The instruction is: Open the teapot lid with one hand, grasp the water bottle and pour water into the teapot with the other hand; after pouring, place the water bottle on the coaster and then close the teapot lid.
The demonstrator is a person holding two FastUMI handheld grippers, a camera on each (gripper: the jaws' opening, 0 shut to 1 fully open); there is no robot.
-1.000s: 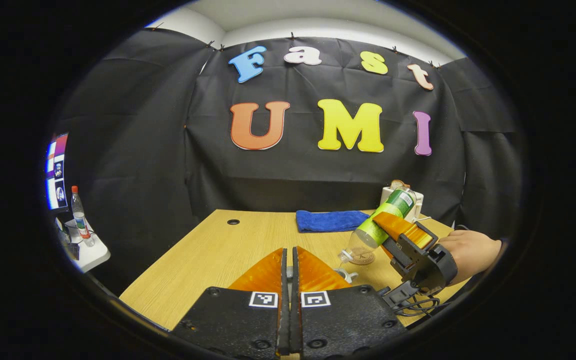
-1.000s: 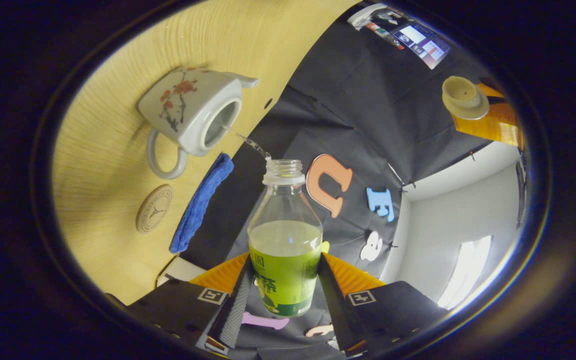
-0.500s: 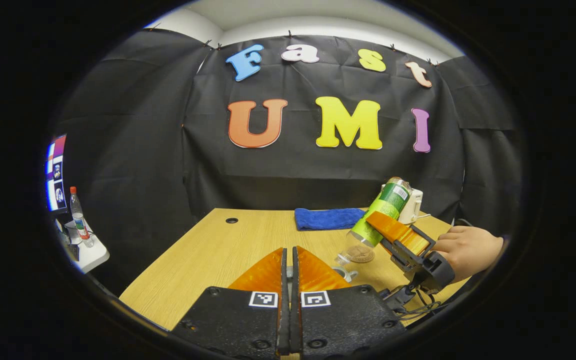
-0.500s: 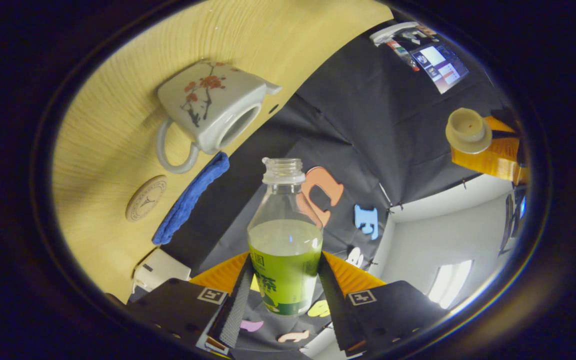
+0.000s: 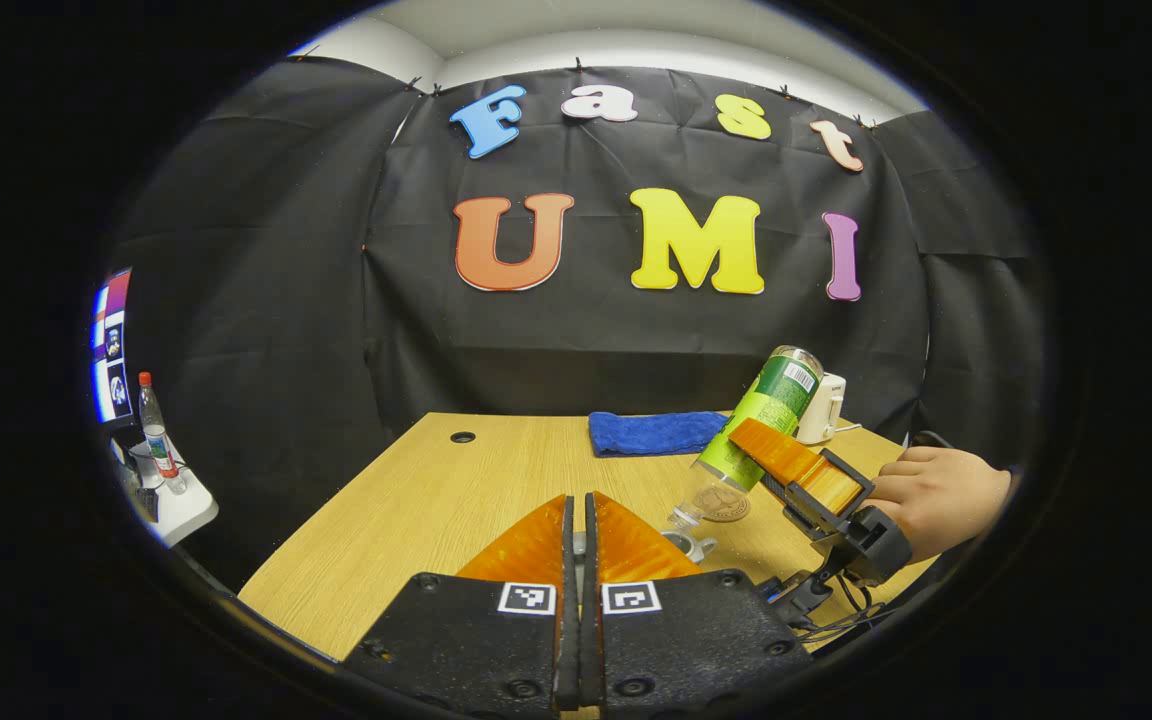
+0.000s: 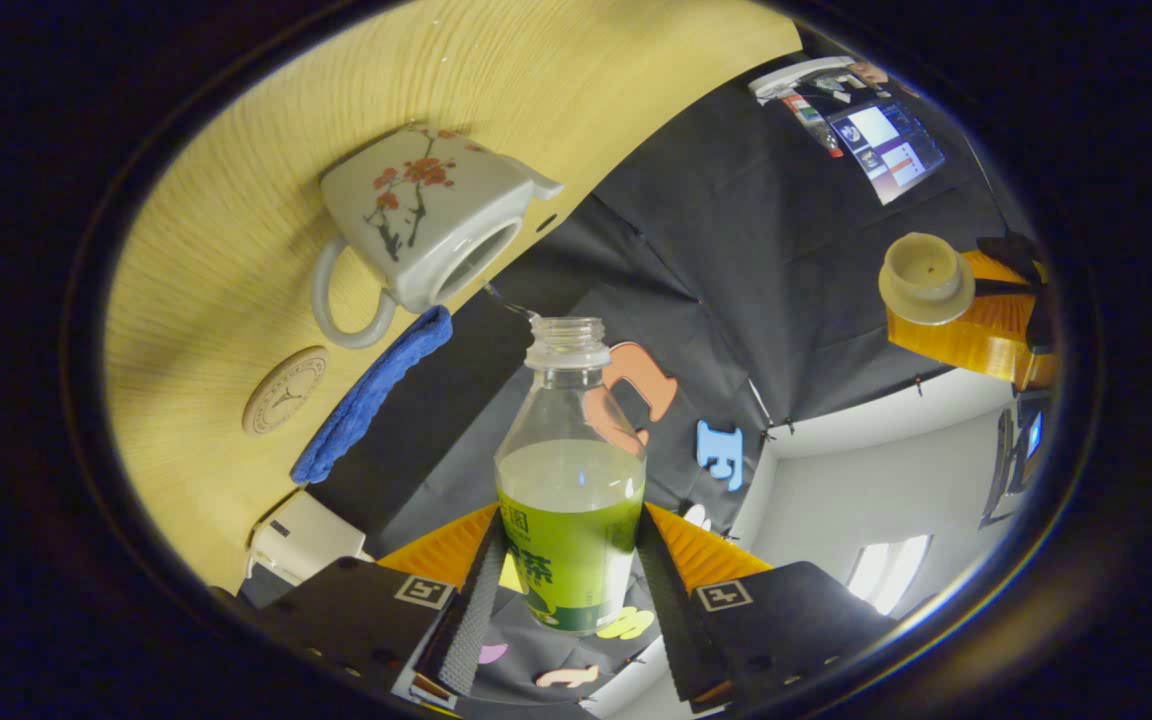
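On the table (image 6: 236, 150) the teapot (image 6: 416, 225) stands open-mouthed to take water. My right gripper (image 6: 561, 575) has its jaws clamped on the bottle (image 6: 568, 500), tipped toward that mouth so a thin trickle reaches it. My left gripper (image 6: 976, 320) pinches the lid (image 6: 924, 277) aside, clear of the pour. The coaster (image 6: 284, 390) waits nearby.

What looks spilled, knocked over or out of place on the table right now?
Nothing stands out. The teapot sits upright with its mouth open, the right gripper tilts the water bottle toward it, and the left gripper holds the teapot lid aloft. The coaster and blue towel lie flat; no puddle shows.
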